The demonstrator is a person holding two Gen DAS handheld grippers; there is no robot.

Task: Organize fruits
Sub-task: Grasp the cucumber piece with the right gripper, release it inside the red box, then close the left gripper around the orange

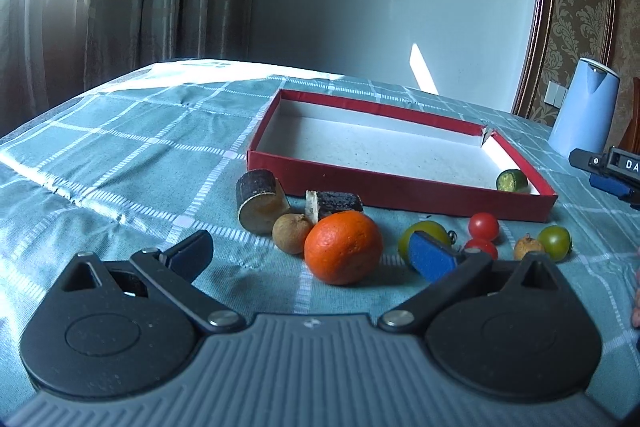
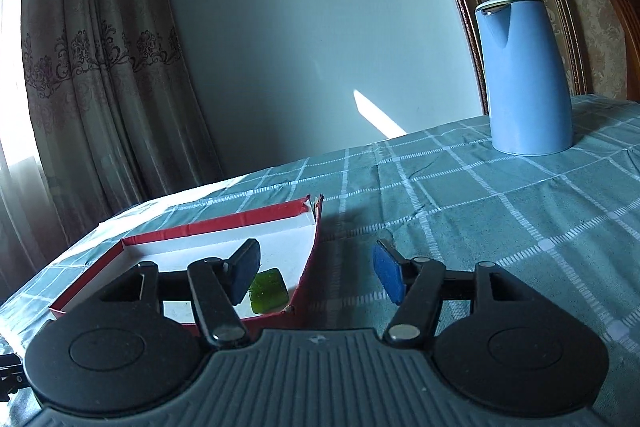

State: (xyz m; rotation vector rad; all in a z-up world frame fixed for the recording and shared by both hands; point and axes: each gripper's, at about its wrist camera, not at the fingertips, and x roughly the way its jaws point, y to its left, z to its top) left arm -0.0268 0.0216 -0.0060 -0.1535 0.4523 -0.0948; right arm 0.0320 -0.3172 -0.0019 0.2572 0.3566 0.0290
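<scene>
In the left wrist view my left gripper [image 1: 312,255] is open, its jaws on either side of an orange [image 1: 343,247] on the cloth. Around it lie a brown longan [image 1: 291,233], two dark-skinned cut pieces [image 1: 262,201] [image 1: 334,203], a green tomato [image 1: 424,233], two red cherry tomatoes [image 1: 484,225], another small brown fruit [image 1: 528,247] and a second green tomato [image 1: 555,242]. A red shallow box [image 1: 400,189] holds one green cucumber piece [image 1: 512,181]. My right gripper [image 2: 316,277] is open and empty over the box's right corner [image 2: 310,263], above the cucumber piece [image 2: 270,291].
A light blue kettle [image 2: 524,75] [image 1: 586,107] stands at the back right of the table. A teal checked tablecloth [image 2: 500,211] covers the table. Curtains hang at the left, and a wooden chair back [image 2: 628,27] stands at the far right.
</scene>
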